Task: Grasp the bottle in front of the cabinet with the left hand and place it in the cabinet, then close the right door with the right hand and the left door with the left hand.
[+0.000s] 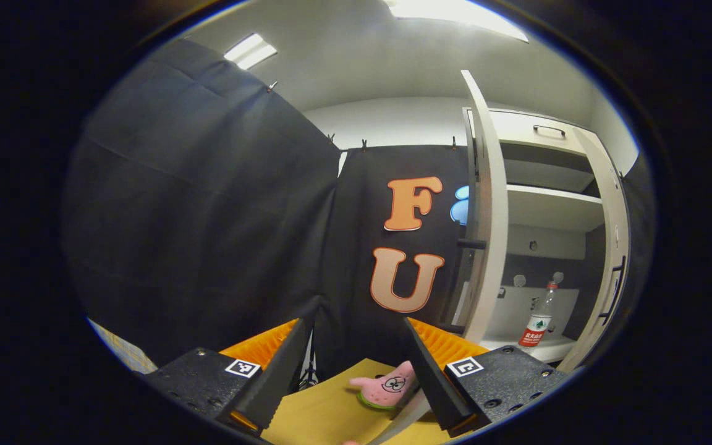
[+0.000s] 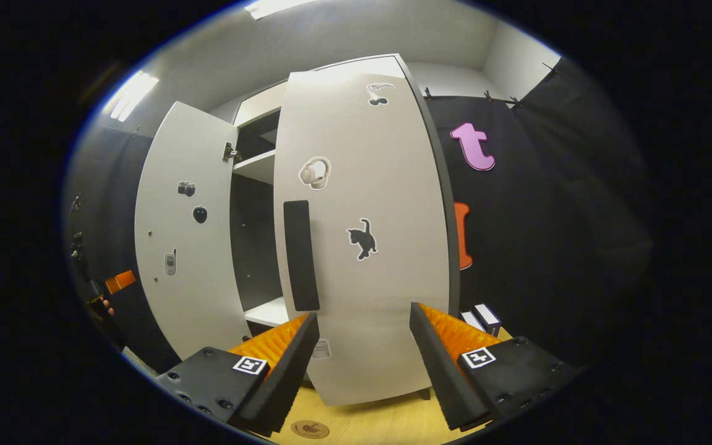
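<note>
in the left gripper view, the left gripper (image 1: 353, 371) has its fingers apart and empty above the table (image 1: 325, 420), near a pink plush toy (image 1: 387, 386). far right, the bottle (image 1: 538, 318) stands upright on the cabinet's lower shelf (image 1: 547, 349), between the open left door (image 1: 486, 216) and right door (image 1: 606, 247).

in the right gripper view, the right gripper (image 2: 365, 368) holds its fingers apart and empty, just before the right door's (image 2: 368, 247) outer face.

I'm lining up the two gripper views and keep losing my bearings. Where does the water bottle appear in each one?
Left gripper view: the water bottle stands upright on the cabinet's bottom shelf, at right, between the open doors.
Right gripper view: not in it; the right door covers most of the interior.
Shared landmark: the white cabinet's open doors.
</note>
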The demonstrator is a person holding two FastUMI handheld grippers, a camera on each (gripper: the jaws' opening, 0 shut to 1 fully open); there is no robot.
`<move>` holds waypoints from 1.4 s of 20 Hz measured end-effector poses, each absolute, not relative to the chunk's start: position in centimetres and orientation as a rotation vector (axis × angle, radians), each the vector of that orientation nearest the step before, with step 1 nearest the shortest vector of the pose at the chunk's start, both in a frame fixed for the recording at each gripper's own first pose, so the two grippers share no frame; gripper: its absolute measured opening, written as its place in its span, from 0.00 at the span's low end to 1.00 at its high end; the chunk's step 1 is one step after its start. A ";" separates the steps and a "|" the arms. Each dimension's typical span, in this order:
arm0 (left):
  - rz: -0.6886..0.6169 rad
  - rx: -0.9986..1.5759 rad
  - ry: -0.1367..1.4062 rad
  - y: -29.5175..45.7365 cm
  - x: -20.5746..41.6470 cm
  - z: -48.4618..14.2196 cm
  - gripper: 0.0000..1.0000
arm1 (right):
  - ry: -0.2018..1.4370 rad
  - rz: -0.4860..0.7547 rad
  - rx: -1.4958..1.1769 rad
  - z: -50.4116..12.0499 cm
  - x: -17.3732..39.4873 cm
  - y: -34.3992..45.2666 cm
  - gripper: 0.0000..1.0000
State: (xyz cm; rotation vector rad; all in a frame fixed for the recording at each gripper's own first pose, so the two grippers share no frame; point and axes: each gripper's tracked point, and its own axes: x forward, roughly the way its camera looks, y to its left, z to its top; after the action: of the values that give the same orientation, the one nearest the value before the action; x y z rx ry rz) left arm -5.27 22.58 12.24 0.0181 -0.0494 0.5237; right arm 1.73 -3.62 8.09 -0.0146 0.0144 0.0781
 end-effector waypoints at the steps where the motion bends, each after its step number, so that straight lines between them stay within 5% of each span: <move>1: 0.515 0.029 -0.040 22.7 -4.3 12.2 0.95 | 0.011 0.064 -0.014 8.2 1.5 -4.1 0.98; 13: 0.419 0.088 -0.010 21.0 -1.6 11.8 0.89 | -0.003 -0.010 0.022 8.3 0.3 -6.3 0.98; 28: 0.229 0.021 0.007 13.4 -0.6 10.9 0.93 | -0.002 -0.021 0.018 7.9 0.2 -6.9 0.98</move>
State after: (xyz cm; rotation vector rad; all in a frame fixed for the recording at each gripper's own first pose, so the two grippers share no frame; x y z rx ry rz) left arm -0.62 13.44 10.89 0.0209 0.0074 0.2288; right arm 0.19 -6.91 7.86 0.0183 -0.0024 -0.0206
